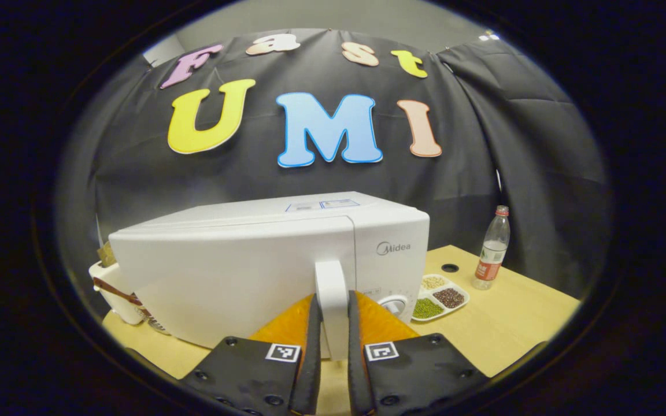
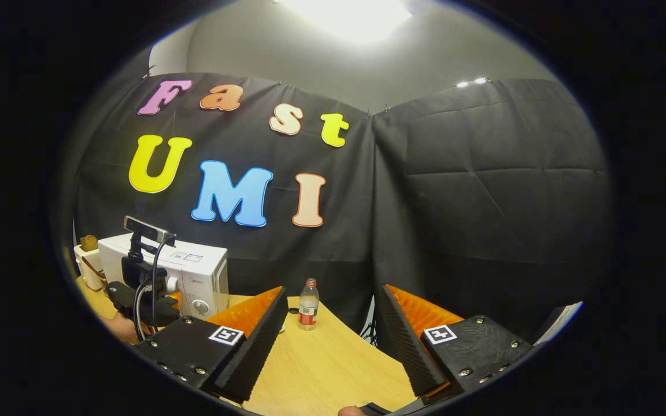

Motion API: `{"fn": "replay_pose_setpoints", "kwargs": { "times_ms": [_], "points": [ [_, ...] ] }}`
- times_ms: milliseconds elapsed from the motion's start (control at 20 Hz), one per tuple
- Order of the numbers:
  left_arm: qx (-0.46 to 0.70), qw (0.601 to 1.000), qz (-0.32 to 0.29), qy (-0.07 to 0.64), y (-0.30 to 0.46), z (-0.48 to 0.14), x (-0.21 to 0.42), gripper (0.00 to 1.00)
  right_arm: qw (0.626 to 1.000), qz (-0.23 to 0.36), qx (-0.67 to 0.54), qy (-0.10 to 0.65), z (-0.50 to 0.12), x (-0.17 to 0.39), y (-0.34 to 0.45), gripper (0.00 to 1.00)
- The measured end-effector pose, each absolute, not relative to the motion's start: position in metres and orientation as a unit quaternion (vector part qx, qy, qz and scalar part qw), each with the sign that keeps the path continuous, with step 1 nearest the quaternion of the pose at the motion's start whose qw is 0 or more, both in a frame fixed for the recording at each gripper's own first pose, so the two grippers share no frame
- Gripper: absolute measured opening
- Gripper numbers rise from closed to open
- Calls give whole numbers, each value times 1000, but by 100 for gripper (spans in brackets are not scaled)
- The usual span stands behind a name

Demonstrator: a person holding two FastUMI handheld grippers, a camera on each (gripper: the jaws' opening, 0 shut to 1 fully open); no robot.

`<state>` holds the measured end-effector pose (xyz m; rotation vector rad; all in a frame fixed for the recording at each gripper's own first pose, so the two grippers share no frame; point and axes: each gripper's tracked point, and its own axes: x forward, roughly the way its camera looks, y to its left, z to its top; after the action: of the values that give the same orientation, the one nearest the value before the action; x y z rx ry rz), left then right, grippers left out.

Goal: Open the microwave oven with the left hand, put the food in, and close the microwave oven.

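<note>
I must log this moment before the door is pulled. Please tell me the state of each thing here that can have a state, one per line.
Microwave: door shut, on the table.
Door handle: upright, held between the left fingers.
Left gripper: shut on the handle.
Right gripper: open, holds nothing, above the table.
Bottle: upright, cap on, almost empty.
Tray: flat on the table, beans in its three compartments.

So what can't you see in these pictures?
- Inside of the microwave: left gripper view, hidden behind its closed door.
- Bottom of the door handle: left gripper view, covered by the left tongs.
- Food in the divided tray: left gripper view, too small to name.
- Left tongs: right gripper view, tips hidden by the right tongs.
</note>
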<state>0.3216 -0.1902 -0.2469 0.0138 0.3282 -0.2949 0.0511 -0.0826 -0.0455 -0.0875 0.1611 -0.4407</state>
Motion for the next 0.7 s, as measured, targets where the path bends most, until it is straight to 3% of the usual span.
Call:
{"fn": "replay_pose_setpoints", "kwargs": {
  "times_ms": [50, 150, 500, 700],
  "points": [
    [9, 976, -143, 164, -189, -244, 321, 20, 972, -216, -45, 78, -45, 50, -82, 97],
    [-6, 975, -145, 171, -190, -244, 321, 16, 973, -212, -48, 76, -45, 48, -81, 97],
    [-29, 971, -122, 204, -186, -247, 308, 12, 980, -182, -45, 72, -42, 43, -81, 98],
    [-4, 976, -127, 177, -170, -238, 272, 12, 984, -165, -28, 58, -34, 42, -88, 97]
  ]
}}
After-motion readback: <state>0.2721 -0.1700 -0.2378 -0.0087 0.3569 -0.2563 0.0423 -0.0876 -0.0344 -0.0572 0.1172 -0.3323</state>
